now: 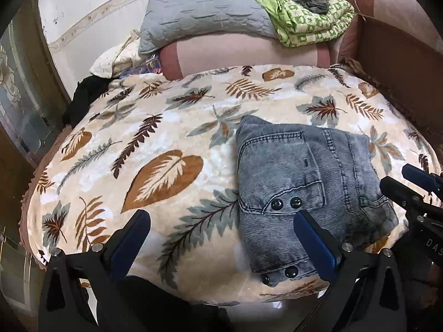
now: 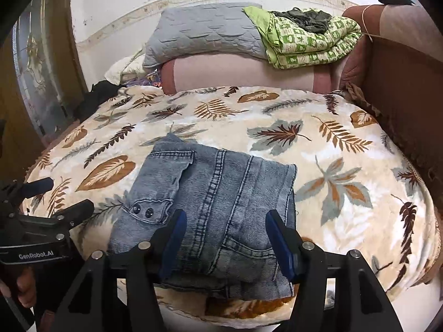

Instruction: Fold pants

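Grey-blue denim pants (image 1: pixel 304 182) lie folded into a compact bundle near the front edge of the bed, with dark snap buttons showing. They also show in the right wrist view (image 2: pixel 216 202). My left gripper (image 1: pixel 221 218) is open and empty, its right finger over the bundle's left front corner. My right gripper (image 2: pixel 224 221) is open and empty, both fingers above the bundle's near edge. Each gripper shows at the edge of the other's view: the right one (image 1: pixel 409 182), the left one (image 2: pixel 55 193).
The bed is covered by a cream blanket with a leaf print (image 1: pixel 166 144). At its head lie a pink bolster (image 1: pixel 249 55), a grey pillow (image 1: pixel 205 19) and a folded green quilt (image 1: pixel 310 22). A brown sofa arm (image 1: pixel 401 63) stands right, a wooden door (image 2: pixel 41 83) left.
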{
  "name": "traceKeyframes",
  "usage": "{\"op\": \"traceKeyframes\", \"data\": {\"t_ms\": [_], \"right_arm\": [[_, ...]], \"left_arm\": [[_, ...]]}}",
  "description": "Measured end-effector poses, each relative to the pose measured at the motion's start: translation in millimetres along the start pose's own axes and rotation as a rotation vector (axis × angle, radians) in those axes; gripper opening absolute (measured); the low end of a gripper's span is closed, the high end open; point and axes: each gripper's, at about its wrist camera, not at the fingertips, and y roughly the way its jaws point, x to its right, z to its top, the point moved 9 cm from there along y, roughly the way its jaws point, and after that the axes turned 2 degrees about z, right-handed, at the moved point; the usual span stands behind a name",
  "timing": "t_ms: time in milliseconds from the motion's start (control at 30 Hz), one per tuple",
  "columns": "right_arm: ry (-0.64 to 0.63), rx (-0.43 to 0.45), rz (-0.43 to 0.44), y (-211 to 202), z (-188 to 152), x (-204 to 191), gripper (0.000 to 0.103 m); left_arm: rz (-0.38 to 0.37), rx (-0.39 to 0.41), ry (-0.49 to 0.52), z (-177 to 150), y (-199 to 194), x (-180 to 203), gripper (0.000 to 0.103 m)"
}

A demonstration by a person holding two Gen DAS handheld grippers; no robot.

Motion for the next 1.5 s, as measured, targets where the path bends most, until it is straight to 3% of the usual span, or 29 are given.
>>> {"op": "traceKeyframes", "data": {"t_ms": [433, 1500], "right_arm": [[-0.045, -0.009, -0.054, -17.2, 2.5, -10.4, 0.064], [-0.066, -0.041, -0.108, -6.1, -7.5, -6.9, 0.064]], "left_arm": [[-0.002, 0.034, -0.014, 3.9, -19.8, -1.2, 0.103], [0.04, -0.03, 0.029, -9.1, -2.6, 9.1, 0.103]]}}
